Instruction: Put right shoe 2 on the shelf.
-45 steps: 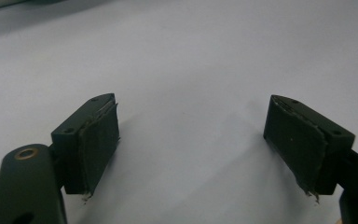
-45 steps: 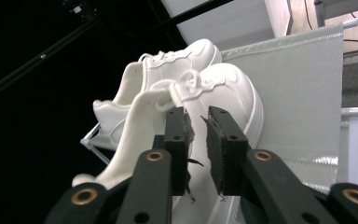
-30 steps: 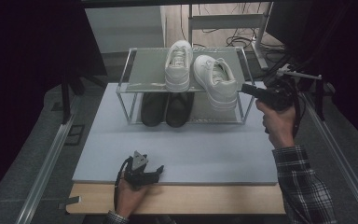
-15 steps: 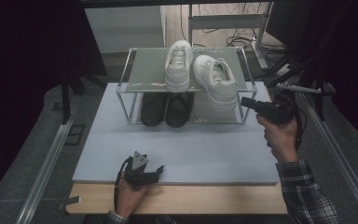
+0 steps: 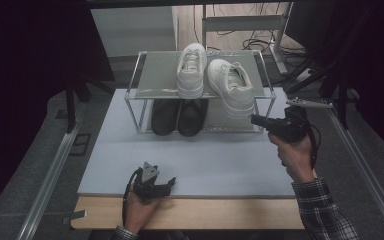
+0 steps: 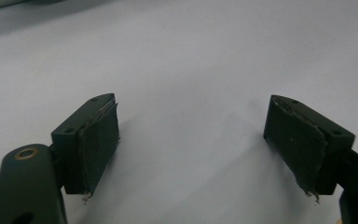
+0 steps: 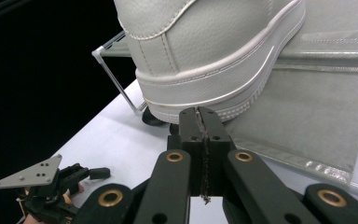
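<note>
- Our right gripper (image 7: 200,114) was closed and empty, just under the heel of the right shoe (image 7: 205,51).
- Our left gripper (image 6: 193,149) rested open, well away from that shoe.

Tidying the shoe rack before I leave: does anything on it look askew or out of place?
Yes. On the rack's top shelf, the right white sneaker sits angled, its heel overhanging the front edge, while the left white sneaker lies straight. The shut right gripper is just at that heel. The black shoes below sit neatly paired.

text: we read none | labels, brands: none legible to us on shoes or rack | numbers, signs: none
</note>
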Demonstrator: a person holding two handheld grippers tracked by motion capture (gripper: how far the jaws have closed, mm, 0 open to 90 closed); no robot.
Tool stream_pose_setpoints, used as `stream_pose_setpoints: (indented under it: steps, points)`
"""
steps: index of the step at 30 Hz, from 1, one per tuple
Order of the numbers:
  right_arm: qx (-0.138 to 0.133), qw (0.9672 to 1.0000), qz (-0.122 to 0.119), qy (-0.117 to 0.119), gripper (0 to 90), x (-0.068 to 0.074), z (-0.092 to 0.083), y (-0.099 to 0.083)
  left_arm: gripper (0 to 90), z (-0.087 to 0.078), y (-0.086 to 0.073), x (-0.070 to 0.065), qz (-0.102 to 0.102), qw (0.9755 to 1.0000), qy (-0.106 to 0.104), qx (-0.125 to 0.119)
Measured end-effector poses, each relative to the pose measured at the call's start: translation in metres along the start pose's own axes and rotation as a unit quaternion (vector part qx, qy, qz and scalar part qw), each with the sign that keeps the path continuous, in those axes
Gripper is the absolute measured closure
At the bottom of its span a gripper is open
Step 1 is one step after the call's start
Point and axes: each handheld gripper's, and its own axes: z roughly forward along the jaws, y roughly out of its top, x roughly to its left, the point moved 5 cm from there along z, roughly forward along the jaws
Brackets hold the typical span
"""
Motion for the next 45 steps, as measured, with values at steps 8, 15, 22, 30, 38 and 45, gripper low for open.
stream_pose_setpoints:
  steps: [8, 15, 22, 30, 38, 45]
  points:
    - [0.002, 1.0000, -0.004, 0.003, 89.7, 0.003, 0.009, 0.001, 17.7, 0.000, 0.000, 0.000, 0.000, 1.0000, 0.000, 0.000]
    - [0.003, 1.0000, -0.004, 0.004, 89.8, 0.006, 0.023, 0.003, 17.7, 0.000, 0.000, 0.000, 0.000, 1.0000, 0.000, 0.000]
    - [0.003, 1.0000, 0.001, 0.004, 89.8, 0.006, 0.036, 0.007, 17.7, 0.000, 0.000, 0.000, 0.000, 1.0000, 0.000, 0.000]
    - [0.002, 1.0000, 0.007, 0.004, 89.8, 0.005, 0.052, 0.012, 17.7, 0.000, 0.000, 0.000, 0.000, 1.0000, 0.000, 0.000]
    - [0.002, 0.9999, 0.009, 0.003, 89.8, 0.006, 0.064, 0.015, 17.7, 0.000, 0.000, 0.000, 0.000, 1.0000, 0.000, 0.000]
    - [0.003, 1.0000, 0.004, -0.006, 89.8, 0.007, 0.076, 0.019, 17.7, 0.000, 0.000, 0.000, -0.001, 1.0000, -0.001, 0.000]
